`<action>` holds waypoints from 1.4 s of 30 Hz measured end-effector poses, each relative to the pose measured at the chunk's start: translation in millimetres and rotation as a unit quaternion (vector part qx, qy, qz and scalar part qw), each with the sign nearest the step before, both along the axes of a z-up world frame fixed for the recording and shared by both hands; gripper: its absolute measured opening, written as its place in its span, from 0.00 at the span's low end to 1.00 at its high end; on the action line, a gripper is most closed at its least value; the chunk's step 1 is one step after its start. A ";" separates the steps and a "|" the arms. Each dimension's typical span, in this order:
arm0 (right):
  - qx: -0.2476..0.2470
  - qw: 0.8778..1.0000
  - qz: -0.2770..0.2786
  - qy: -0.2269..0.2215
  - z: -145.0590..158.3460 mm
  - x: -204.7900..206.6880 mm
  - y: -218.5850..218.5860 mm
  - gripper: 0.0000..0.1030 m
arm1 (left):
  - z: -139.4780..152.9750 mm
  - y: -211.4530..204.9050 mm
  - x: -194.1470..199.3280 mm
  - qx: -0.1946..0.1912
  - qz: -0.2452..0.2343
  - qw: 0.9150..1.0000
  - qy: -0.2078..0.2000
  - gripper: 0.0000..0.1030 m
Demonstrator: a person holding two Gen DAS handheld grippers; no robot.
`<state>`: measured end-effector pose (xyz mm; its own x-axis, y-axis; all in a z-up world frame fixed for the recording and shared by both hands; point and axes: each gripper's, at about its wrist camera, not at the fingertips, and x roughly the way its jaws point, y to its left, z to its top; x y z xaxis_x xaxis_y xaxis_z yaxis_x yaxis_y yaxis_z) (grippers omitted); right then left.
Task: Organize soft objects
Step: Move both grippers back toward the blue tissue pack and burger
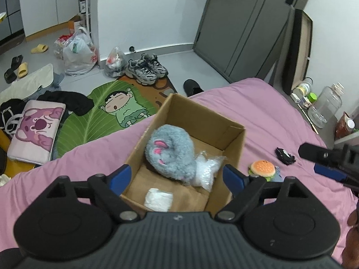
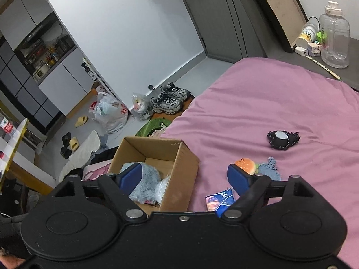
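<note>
An open cardboard box [image 1: 233, 150] sits on the pink bed [image 1: 258, 103]. Inside lie a grey plush toy [image 1: 170, 154], a clear plastic bag [image 1: 207, 168] and a white soft pack [image 1: 158, 199]. My left gripper [image 1: 177, 177] is open and empty above the box's near edge. A burger plush [image 1: 262, 168] and a black plush [image 1: 285, 154] lie on the bed right of the box. My right gripper [image 2: 187, 176] is open and empty over the bed, between the box [image 2: 179, 179] and the burger plush [image 2: 245, 165]. A blue packet [image 2: 218, 200] and blue fabric piece [image 2: 270, 165] lie near it. The black plush [image 2: 282, 139] is farther back.
A nightstand [image 2: 314, 60] beside the bed holds a large clear bottle [image 2: 334, 35] and small containers. On the floor are sneakers [image 1: 147, 68], plastic bags [image 1: 78, 53], a cartoon mat [image 1: 98, 116], a purple cushion [image 1: 36, 130] and slippers [image 1: 22, 69].
</note>
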<state>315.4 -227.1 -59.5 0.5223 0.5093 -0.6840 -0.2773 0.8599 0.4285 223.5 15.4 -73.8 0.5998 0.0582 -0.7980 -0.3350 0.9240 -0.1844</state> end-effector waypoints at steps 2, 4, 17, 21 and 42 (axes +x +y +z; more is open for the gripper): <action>0.015 1.000 0.000 0.000 4.3 3.5 -7.6 0.80 | 3.2 -7.2 -0.6 0.004 -0.005 1.000 -0.002 0.85; 0.020 1.000 0.003 0.003 7.2 6.8 -13.3 0.80 | 6.0 -15.8 -0.6 0.006 -0.010 1.000 -0.005 0.85; 0.008 1.000 -0.004 0.021 -10.0 30.0 -55.3 0.80 | 12.3 -68.1 5.2 0.024 -0.011 1.000 -0.016 0.85; 0.028 0.998 -0.030 0.037 -22.3 37.0 -77.4 0.79 | 6.7 -86.9 9.7 0.033 -0.014 0.999 -0.013 0.85; 0.061 0.993 -0.054 0.091 -79.7 64.5 -133.8 0.70 | -67.0 -172.0 53.3 0.068 -0.032 0.995 0.060 0.82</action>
